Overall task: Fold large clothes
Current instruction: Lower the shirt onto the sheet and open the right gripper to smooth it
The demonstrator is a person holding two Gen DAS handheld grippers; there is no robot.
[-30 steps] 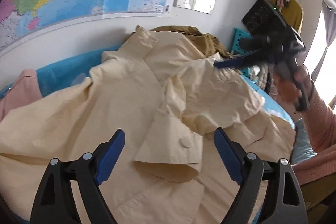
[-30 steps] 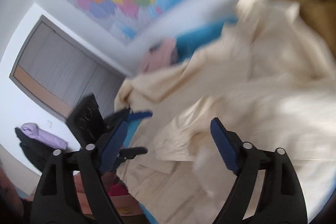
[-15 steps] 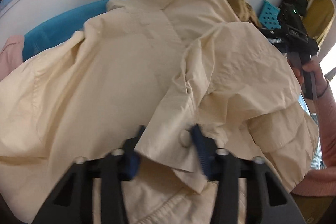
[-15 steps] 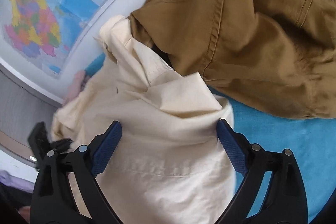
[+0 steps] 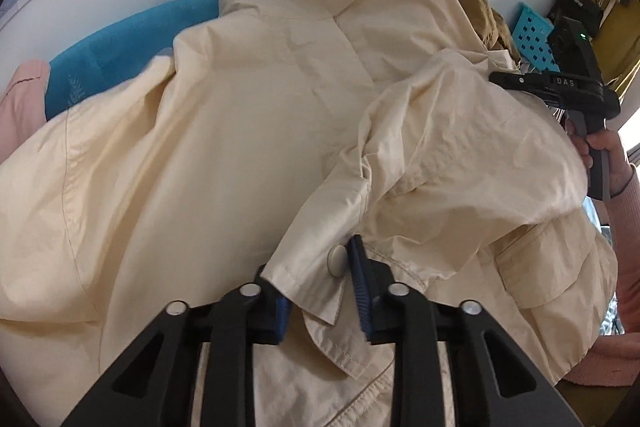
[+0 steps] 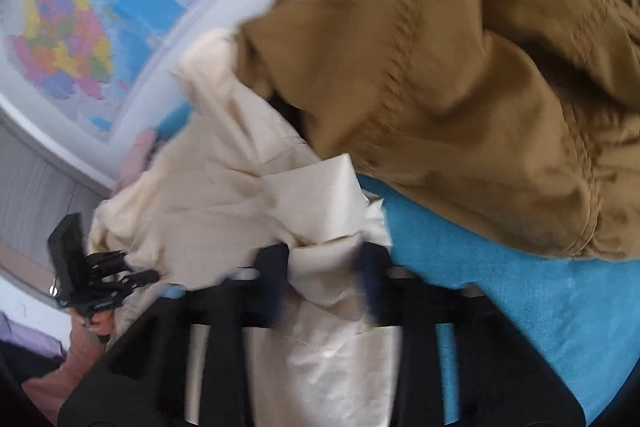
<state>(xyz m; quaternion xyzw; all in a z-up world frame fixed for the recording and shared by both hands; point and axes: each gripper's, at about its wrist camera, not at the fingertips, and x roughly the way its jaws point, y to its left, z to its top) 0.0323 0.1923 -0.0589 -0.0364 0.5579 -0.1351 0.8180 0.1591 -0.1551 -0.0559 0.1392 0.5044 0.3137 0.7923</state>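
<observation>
gripping cream jacket [image 5: 248, 131] both sides

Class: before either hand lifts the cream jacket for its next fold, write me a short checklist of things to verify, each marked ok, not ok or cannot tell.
1. Left tongs closed on the cream jacket cuff: ok.
2. Button outside the left pads: ok.
3. Right tongs closed on cream cloth: ok, though blurred.
4. Brown garment free of the right grip: ok.
5. Jacket lying flat: not ok, sleeve bunched.
6. Cloth layers in each grip: cannot tell.
</observation>
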